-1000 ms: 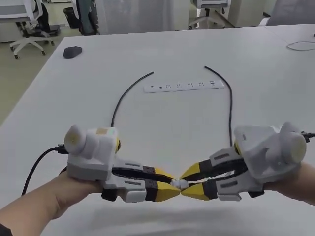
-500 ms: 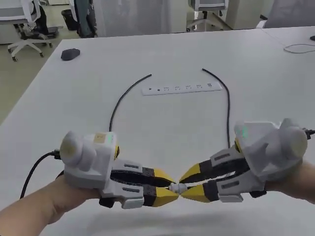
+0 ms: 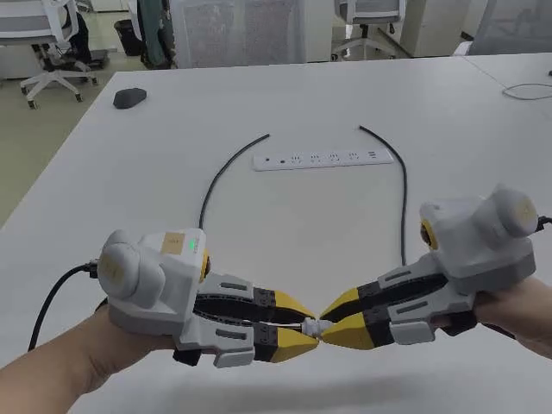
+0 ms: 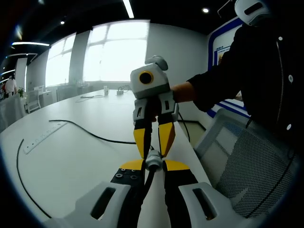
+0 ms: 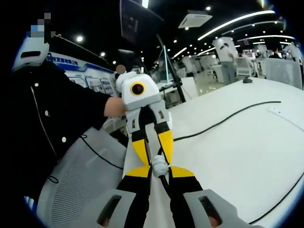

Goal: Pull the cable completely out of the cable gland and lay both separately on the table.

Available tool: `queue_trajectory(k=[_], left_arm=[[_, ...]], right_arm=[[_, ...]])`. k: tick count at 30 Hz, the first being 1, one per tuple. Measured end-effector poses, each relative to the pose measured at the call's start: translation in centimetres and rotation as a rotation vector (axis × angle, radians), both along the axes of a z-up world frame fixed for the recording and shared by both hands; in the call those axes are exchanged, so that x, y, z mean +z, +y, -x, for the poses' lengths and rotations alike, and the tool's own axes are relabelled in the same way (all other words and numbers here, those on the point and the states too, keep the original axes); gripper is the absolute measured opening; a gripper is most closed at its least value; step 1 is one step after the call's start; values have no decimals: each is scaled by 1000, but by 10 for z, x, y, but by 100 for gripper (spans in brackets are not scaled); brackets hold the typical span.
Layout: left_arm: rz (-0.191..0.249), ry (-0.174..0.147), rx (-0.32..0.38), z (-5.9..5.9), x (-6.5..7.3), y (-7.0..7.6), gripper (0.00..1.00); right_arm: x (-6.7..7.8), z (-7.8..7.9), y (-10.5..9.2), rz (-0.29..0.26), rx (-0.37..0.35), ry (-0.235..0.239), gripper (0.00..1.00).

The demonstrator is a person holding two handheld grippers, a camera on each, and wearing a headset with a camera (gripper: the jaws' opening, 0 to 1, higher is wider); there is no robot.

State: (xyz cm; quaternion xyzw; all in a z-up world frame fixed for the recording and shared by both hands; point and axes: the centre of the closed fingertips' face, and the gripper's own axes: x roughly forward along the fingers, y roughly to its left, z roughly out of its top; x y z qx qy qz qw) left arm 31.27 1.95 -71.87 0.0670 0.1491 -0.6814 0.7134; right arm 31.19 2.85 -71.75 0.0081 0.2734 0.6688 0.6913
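Note:
Low over the near table edge, my two grippers meet tip to tip. The small white cable gland (image 3: 312,327) sits where they meet. My left gripper (image 3: 313,329) is shut on the cable gland (image 4: 153,161), and a black strand runs back between its jaws. My right gripper (image 3: 325,325) is shut on the black cable (image 5: 165,182) just behind the cable gland (image 5: 159,166). One length of the cable (image 3: 403,198) lies on the table beyond the right gripper. Another length of the cable (image 3: 220,172) curves behind the left gripper, and its lower part is hidden.
A white power strip (image 3: 321,159) lies across the middle of the white table (image 3: 302,224). A dark mouse (image 3: 129,97) sits at the far left. Office chairs stand beyond the far edge. A black lead (image 3: 52,293) trails from the left gripper's body.
The head camera has shifted a little. Both grippers stay tip to tip on the gland. The right gripper's body is now slightly higher.

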Motion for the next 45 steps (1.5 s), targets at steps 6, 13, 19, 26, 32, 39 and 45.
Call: queue_trajectory(k=[6,13,19,26,32,39,45], left_arm=[[-6,-21,-10,1,1,-2,15],[-9,-19,-8,0,0,-1,15],[0,50,14,-3,-2,1,15],[0,91,26,-3,-5,-1,15],[0,125,43,-3,-8,-1,15],[17,138,62,-2,-10,-3,15],[37,145,79,-7,-5,-3,15]], right_arm=[[-2,2,1,1,2,45,10],[-3,4,2,1,-3,33,9],[-2,3,3,20,25,-135,7],[-5,5,1,58,68,-287,7],[-7,4,1,98,109,-468,7],[-12,6,-1,154,131,-523,8],[-18,1,-10,177,88,-436,13]])
